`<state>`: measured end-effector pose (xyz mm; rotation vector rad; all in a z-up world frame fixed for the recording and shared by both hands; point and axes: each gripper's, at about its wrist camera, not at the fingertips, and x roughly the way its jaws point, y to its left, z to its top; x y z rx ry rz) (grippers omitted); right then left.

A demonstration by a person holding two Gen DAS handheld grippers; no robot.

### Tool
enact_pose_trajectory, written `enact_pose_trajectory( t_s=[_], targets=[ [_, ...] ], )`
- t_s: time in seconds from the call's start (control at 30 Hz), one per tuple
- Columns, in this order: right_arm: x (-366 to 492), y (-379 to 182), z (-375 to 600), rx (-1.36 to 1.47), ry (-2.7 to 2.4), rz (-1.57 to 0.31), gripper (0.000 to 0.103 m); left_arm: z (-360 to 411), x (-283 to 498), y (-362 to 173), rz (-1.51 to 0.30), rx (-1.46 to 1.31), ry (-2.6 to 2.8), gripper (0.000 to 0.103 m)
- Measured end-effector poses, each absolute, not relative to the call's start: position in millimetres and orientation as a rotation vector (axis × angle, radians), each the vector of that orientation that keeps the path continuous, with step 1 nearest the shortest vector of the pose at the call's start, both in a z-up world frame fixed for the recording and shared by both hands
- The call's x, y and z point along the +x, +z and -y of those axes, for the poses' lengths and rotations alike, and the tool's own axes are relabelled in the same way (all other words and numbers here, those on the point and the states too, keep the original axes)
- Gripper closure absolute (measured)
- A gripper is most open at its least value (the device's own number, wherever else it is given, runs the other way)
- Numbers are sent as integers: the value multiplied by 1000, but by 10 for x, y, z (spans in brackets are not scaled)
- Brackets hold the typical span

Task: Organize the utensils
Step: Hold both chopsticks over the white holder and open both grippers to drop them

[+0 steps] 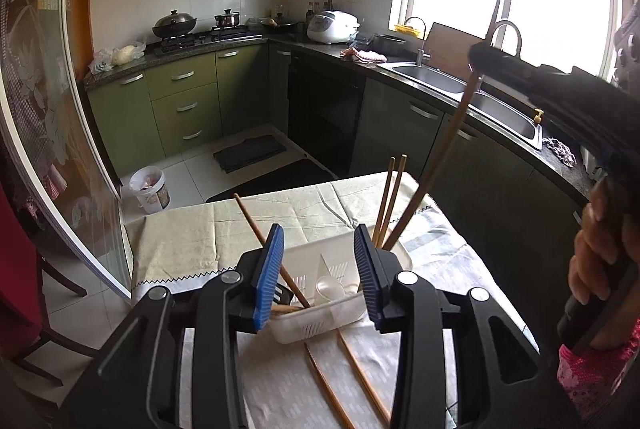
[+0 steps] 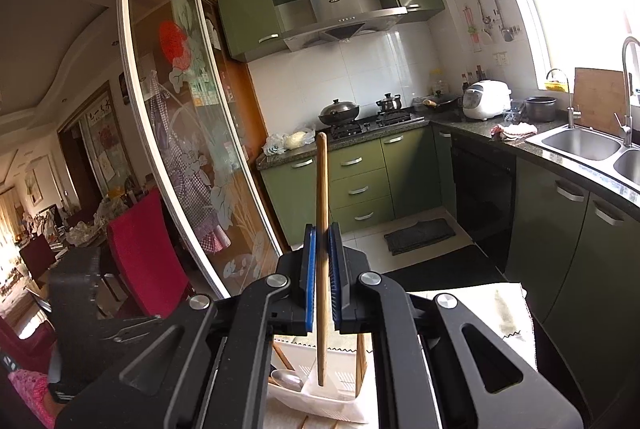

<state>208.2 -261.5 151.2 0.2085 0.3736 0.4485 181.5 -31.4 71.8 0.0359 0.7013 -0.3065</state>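
A white slotted utensil basket [image 1: 316, 327] stands on the cloth-covered table [image 1: 188, 229]. Two wooden chopsticks [image 1: 389, 197] stand upright in its right end, and another chopstick [image 1: 256, 225] leans out to the left. My left gripper [image 1: 318, 269] hovers just before the basket, open, with nothing between its blue pads. Two more chopsticks [image 1: 330, 383] lie on the cloth under it. My right gripper [image 2: 321, 269] is shut on a long wooden chopstick [image 2: 321, 189] held upright, its lower end down in the basket [image 2: 320, 403]. A metal spoon [image 2: 286, 379] lies in the basket.
A person's hand [image 1: 596, 261] grips the right tool at the right edge. Behind the table run green cabinets, a steel sink [image 1: 432, 77] and a stove with pots [image 1: 176, 23]. A glass sliding door [image 1: 52, 133] and a red chair [image 2: 148, 249] stand to the left.
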Motion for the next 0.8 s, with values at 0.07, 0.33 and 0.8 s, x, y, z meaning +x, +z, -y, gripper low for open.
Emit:
enact_pose_trajectory(
  t_s=[0.07,0.33,0.8],
  targets=[
    [2160,1397,2585,202,442,-396,96,280,1689,699,-708,43,-317,67],
    [2375,879,2481,166,419,-505,96,79,1329,346,-826,41,-342,67],
    [1795,457,2515,50,406,-545,75,21,1380,-414,-1039,0,-332,64]
  ],
)
